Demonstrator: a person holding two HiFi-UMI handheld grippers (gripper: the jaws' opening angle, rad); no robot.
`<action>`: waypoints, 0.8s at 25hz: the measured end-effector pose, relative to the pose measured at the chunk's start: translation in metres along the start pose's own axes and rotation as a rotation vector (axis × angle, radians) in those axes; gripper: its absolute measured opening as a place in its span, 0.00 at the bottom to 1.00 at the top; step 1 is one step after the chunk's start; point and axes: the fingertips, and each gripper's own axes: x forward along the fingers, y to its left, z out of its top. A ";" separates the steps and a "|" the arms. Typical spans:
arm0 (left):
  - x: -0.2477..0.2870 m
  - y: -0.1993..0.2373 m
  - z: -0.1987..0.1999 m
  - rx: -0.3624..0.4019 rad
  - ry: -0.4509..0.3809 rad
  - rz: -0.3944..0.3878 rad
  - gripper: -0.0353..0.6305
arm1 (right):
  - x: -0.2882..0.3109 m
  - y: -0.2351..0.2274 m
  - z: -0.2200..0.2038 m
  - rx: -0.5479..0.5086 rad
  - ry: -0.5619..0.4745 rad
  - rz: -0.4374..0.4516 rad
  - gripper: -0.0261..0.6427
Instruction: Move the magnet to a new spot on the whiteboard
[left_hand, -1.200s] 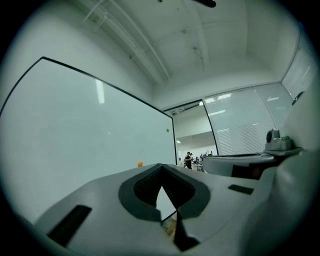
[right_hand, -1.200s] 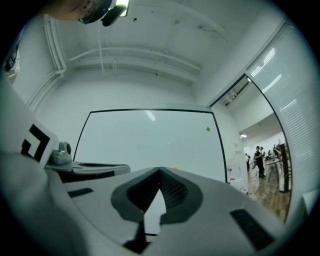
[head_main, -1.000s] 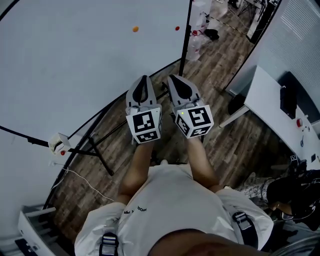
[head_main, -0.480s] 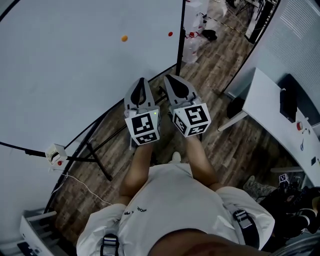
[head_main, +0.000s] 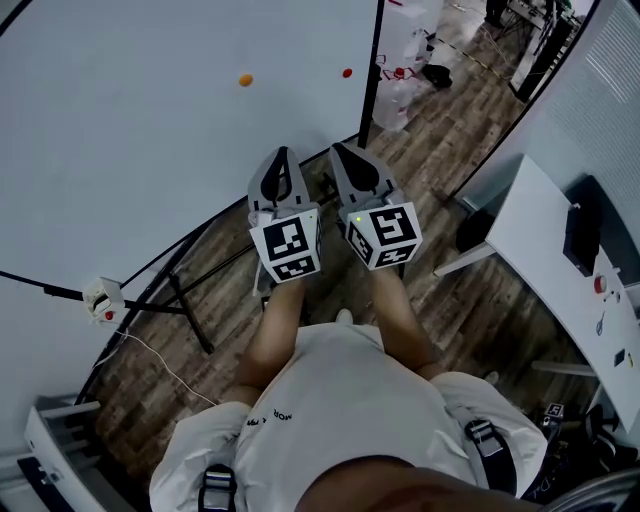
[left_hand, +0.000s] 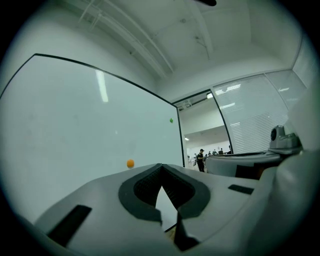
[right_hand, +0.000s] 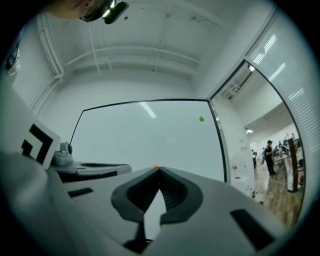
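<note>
Jaws together, nothing held: left claw (head_main: 281, 153) and right claw (head_main: 338, 149), side by side at frame centre. Beyond, upper left: whiteboard (head_main: 130, 170), bearing orange magnet (head_main: 245, 80) at upper centre, well apart from both claws.

Magnet (head_main: 245, 80) on whiteboard (head_main: 120, 150) — desk (head_main: 545, 240) right

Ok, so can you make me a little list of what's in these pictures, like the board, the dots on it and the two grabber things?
board: big white whiteboard, standing on a wooden floor
magnets: small round orange magnet; second small round magnet near the board's right edge, red in the head view
left hand-held gripper: shut, empty, touching no magnet
right hand-held gripper: shut, empty, beside the left one
task: no magnet picked up yet
</note>
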 end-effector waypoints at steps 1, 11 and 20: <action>0.002 0.001 0.000 -0.005 0.000 0.013 0.06 | 0.002 -0.001 0.000 -0.001 0.000 0.009 0.06; 0.022 0.021 -0.004 0.019 0.010 0.059 0.06 | 0.025 -0.006 -0.006 0.014 -0.008 0.009 0.06; 0.040 0.041 -0.008 0.021 0.019 0.075 0.06 | 0.038 -0.002 -0.011 0.023 -0.015 -0.010 0.06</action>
